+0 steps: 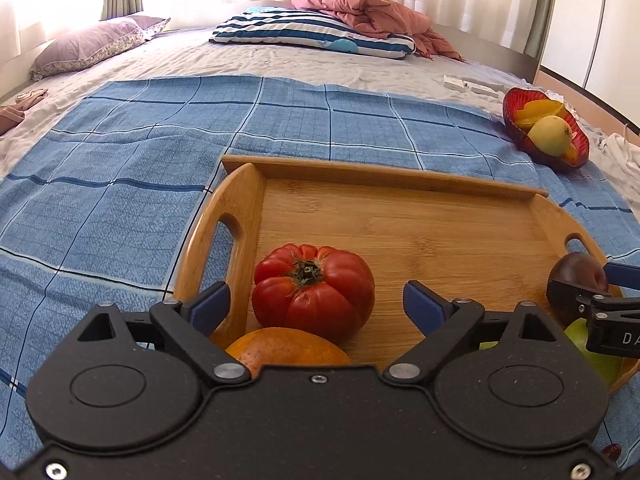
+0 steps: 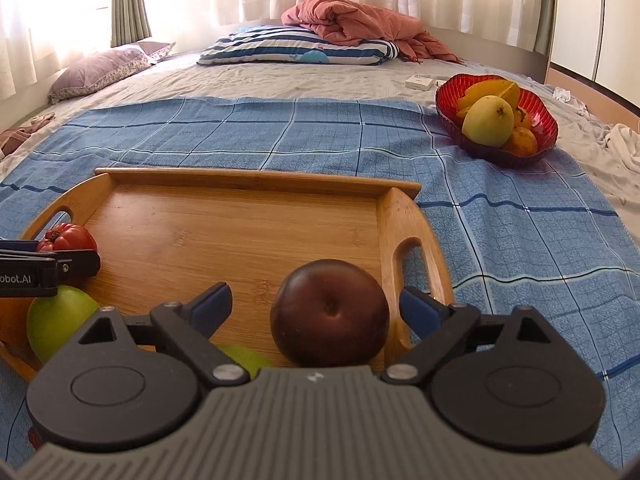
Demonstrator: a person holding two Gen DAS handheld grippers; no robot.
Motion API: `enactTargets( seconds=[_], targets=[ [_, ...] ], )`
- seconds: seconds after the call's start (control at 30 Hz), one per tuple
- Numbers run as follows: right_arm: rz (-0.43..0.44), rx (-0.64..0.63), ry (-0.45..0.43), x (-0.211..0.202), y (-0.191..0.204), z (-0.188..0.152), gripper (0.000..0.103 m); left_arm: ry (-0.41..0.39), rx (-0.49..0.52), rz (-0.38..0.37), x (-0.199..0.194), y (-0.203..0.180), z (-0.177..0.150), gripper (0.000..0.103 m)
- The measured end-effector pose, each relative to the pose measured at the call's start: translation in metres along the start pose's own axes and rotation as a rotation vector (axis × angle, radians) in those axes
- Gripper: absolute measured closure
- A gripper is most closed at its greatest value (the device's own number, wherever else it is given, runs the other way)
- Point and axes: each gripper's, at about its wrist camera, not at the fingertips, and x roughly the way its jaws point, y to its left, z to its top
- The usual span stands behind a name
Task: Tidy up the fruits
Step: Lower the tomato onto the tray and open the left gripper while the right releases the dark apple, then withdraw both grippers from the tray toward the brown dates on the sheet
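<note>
Two grippers stand over a wooden tray [image 1: 400, 220] on a blue checked cloth [image 1: 120, 160] spread across a bed. Left gripper [image 1: 316, 304]: jaws spread wide, released; a red tomato [image 1: 312, 288] sits on the tray between the blue pads, clear of both. An orange fruit [image 1: 288, 348] lies just beneath the gripper body, touching the tomato's near side. Right gripper [image 2: 316, 304]: jaws likewise spread, released; a dark plum [image 2: 330, 312] rests on the tray between the pads, close against the tray's right handle wall, neither pad pressing on it. A green apple [image 2: 56, 320] lies at the tray's near left; part of a second green fruit [image 2: 244, 356] shows under the right gripper. A red bowl [image 2: 448, 100] holding yellow and orange fruit stands on the cloth, well apart to the right beyond the tray.
</note>
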Motion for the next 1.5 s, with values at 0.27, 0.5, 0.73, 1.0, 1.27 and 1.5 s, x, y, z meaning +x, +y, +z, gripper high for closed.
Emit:
enactTargets(
  seconds=[0.27,0.5,0.73,1.0,1.27,1.5],
  targets=[
    [-0.005,-0.016,-0.041,-0.013,0.002,-0.002,0.003,-0.064,0.04,0.027,-0.017,-0.004,-0.007,0.003],
    [-0.005,-0.028,-0.093,-0.034,0.002,-0.007,0.002,-0.11,0.015,0.003,-0.039,-0.002,-0.012,0.0],
    [-0.011,-0.049,-0.169,-0.063,0.004,-0.012,0.0,-0.181,0.049,-0.01,-0.073,-0.004,-0.024,0.0],
    [-0.002,-0.069,-0.254,-0.097,0.011,-0.029,0.0,-0.234,0.045,-0.036,-0.11,-0.005,-0.05,0.0],
    [-0.018,-0.063,-0.304,-0.117,0.021,-0.063,0.0,-0.262,0.057,-0.018,-0.137,-0.002,-0.092,0.0],
    [-0.09,-0.025,-0.328,-0.125,0.029,-0.095,0.0,-0.293,0.048,0.038,-0.151,0.009,-0.125,0.0]
  ],
)
